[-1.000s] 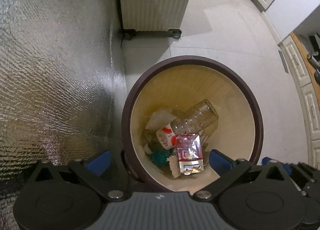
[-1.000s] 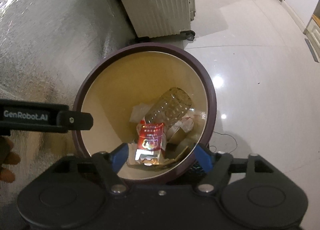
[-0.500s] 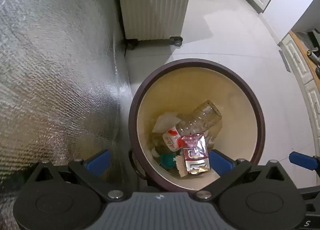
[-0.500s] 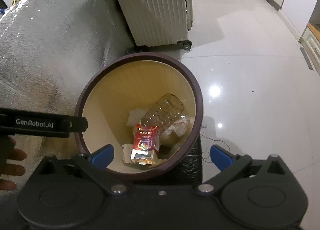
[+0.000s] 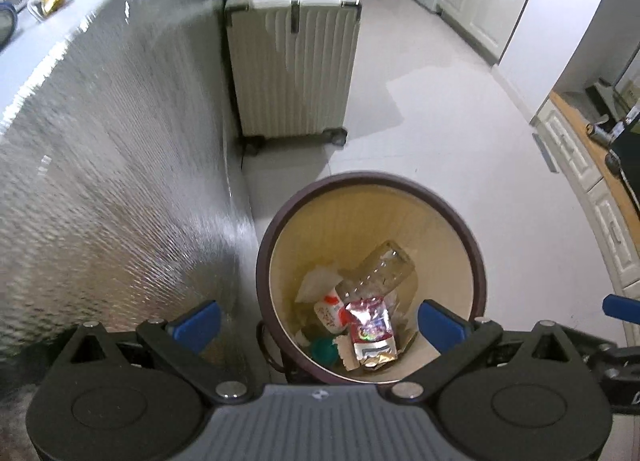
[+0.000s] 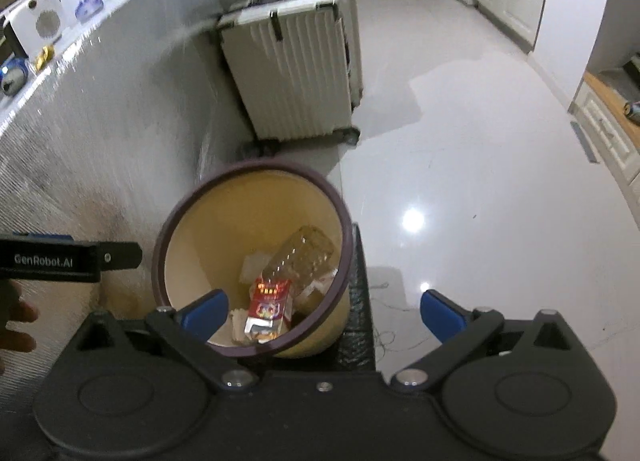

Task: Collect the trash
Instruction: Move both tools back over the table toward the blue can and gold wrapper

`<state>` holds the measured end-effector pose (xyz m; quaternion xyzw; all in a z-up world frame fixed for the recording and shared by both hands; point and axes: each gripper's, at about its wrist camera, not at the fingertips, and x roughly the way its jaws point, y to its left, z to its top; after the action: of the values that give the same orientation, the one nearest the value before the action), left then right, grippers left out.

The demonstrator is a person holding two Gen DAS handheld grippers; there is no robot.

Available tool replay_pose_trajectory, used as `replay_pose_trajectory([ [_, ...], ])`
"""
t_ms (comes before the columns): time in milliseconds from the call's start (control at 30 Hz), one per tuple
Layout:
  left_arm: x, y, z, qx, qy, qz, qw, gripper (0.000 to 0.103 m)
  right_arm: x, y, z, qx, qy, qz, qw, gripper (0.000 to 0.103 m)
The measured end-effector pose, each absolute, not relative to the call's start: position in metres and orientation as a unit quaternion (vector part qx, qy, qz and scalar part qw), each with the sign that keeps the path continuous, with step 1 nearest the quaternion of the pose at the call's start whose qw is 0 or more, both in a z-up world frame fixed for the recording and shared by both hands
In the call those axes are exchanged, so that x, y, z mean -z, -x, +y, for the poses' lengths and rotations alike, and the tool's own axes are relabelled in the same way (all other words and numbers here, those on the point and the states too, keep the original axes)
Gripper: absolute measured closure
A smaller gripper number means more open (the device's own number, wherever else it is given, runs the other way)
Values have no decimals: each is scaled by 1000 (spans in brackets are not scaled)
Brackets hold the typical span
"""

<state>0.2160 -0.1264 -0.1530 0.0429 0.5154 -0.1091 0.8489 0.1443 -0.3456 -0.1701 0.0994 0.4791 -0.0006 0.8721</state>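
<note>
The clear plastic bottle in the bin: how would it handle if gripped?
The clear plastic bottle looks empty, so probably light. Its thin ribbed wall would likely dent under the pads. Lying tilted on loose wrappers in the bin, it may slide.

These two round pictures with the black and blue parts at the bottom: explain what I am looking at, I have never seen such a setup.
There is no robot. A person holds a two-finger gripper in each hand, and each carries a wide-angle camera looking along its fingers. One picture comes from the left gripper, the other from the right gripper; the blue tips are the fingers. Both stand open and hold nothing. Below them a trash bin stands on the floor beside a foil-covered wall, a suitcase behind it. In the bin lie a clear plastic bottle, a shiny red pouch and paper scraps.
</note>
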Motion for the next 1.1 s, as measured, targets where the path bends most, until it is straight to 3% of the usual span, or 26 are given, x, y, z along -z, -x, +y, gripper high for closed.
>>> replay_pose_trajectory([
  [633,47,-162,-102,140,-28,371,917,0,76,-97,-346,-4,-98,337,937,0],
  [1100,-3,-133,-31,115,12,278,954,0,34,-111,-287,-57,-100,250,961,0],
])
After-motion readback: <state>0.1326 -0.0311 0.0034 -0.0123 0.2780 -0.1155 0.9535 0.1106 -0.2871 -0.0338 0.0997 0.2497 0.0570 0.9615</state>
